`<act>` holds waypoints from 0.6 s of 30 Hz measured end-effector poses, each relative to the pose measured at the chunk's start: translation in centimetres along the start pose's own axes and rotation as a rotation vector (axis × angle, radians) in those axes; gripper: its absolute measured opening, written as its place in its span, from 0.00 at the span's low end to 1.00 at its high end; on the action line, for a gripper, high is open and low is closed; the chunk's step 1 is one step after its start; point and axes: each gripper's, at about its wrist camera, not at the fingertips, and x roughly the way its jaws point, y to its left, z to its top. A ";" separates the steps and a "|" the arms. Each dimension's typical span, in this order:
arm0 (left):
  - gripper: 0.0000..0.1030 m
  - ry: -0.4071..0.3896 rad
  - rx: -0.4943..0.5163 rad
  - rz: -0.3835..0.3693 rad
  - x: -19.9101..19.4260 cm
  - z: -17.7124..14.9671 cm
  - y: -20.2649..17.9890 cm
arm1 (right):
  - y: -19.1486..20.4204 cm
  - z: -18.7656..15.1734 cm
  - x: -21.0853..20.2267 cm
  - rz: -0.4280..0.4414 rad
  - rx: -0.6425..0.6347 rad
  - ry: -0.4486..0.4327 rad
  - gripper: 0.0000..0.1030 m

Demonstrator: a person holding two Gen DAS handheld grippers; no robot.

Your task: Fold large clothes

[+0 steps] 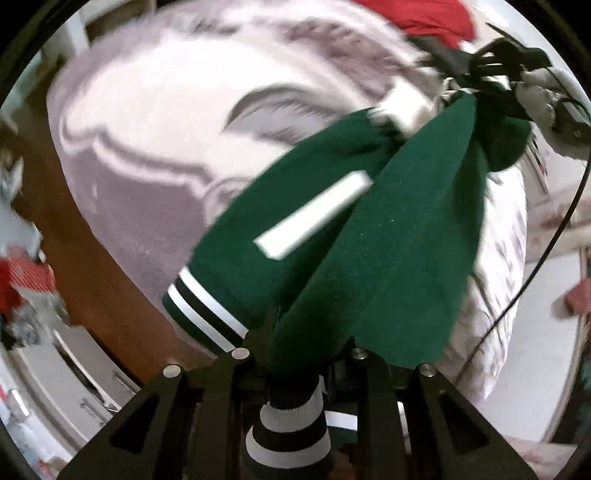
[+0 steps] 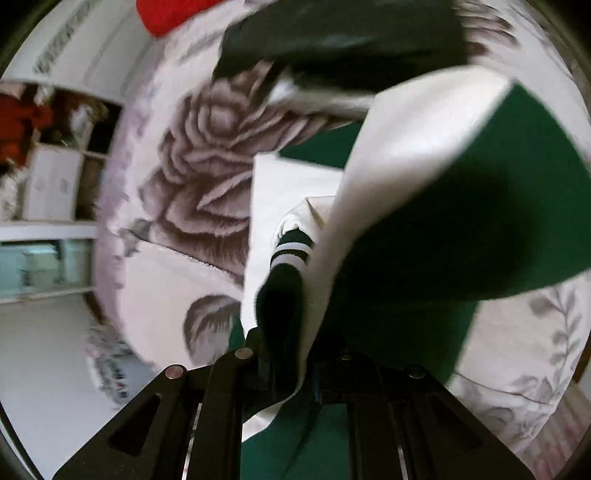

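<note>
A dark green jacket (image 1: pixel 388 251) with white panels and black-and-white striped ribbing (image 1: pixel 207 314) hangs stretched above a bed. My left gripper (image 1: pixel 299 354) is shut on its green cloth near a striped cuff (image 1: pixel 291 424). The other gripper (image 1: pixel 491 70) shows at the top right of the left wrist view, holding the far end of the jacket. In the right wrist view my right gripper (image 2: pixel 295 350) is shut on the jacket (image 2: pixel 480 206), with white lining (image 2: pixel 406 122) and a striped cuff (image 2: pixel 291 254) draped over its fingers.
A pink-grey floral blanket (image 1: pixel 155 122) covers the bed (image 2: pixel 184 177). A red garment (image 1: pixel 428 14) lies at the far end, also visible in the right wrist view (image 2: pixel 162 14). A dark garment (image 2: pixel 332 40) lies on the bed. Shelves with boxes (image 2: pixel 51 184) stand at left. A cable (image 1: pixel 546 251) hangs at right.
</note>
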 end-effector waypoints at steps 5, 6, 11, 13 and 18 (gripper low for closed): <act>0.32 0.156 -0.114 -0.146 6.6 2.7 7.7 | 4.7 1.0 9.5 -0.154 -0.004 0.020 0.16; 0.38 0.179 -0.150 -0.204 6.8 2.6 8.9 | 5.1 1.1 10.8 -0.155 0.004 0.034 0.30; 0.60 0.179 -0.246 -0.279 3.5 0.5 12.9 | 5.3 -0.2 9.6 0.120 -0.036 0.116 0.60; 0.60 0.188 -0.267 -0.302 2.8 -0.1 13.6 | 4.0 -2.4 7.3 0.254 -0.024 0.134 0.61; 0.64 0.208 -0.258 -0.344 4.1 0.3 11.1 | -2.8 -11.8 2.8 0.266 0.000 0.106 0.64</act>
